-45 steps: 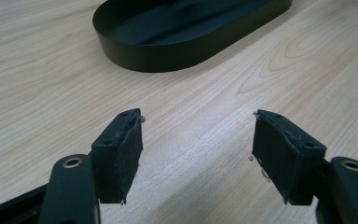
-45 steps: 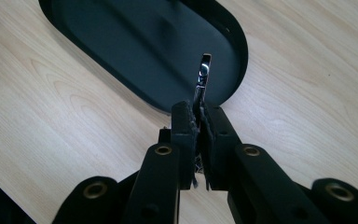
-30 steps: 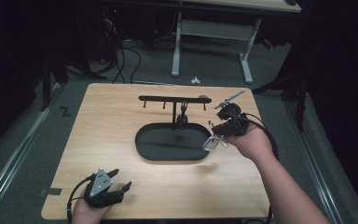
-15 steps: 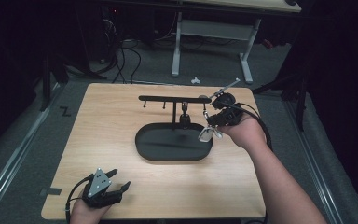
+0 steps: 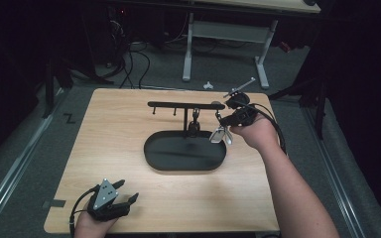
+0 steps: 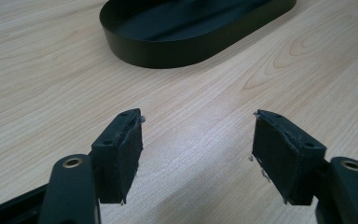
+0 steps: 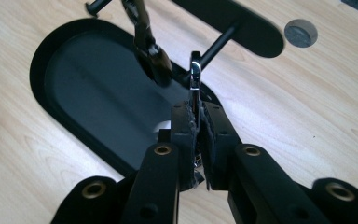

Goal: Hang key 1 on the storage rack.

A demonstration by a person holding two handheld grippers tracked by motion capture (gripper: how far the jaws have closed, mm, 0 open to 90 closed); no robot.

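A black oval tray (image 5: pixel 168 161) lies mid-table, and a black hook rack (image 5: pixel 186 104) rises from its far edge on a post. A dark keychain (image 5: pixel 195 119) hangs from one hook. My right gripper (image 5: pixel 226 122) hovers just right of the rack, shut on a silver metal clip (image 7: pixel 195 77) that stands up between the pads; silver keys (image 5: pixel 220 135) dangle below it over the tray's right end. In the right gripper view the clip sits close to a hook peg (image 7: pixel 219 44) and the hanging keychain (image 7: pixel 151 53). My left gripper (image 5: pixel 127 191) rests open at the near left edge, nothing between its pads (image 6: pixel 121 154).
The wooden table (image 5: pixel 114 134) has bare room left of the tray. A round grommet (image 7: pixel 300 31) is set in the tabletop past the rack. The tray's wall (image 6: pixel 191 51) lies ahead of the left gripper. Dark floor, cables and another table's legs lie beyond the far edge.
My right gripper has carried the clip and keys left and a little farther away, closer to the rack's right end. The left gripper has stayed put.
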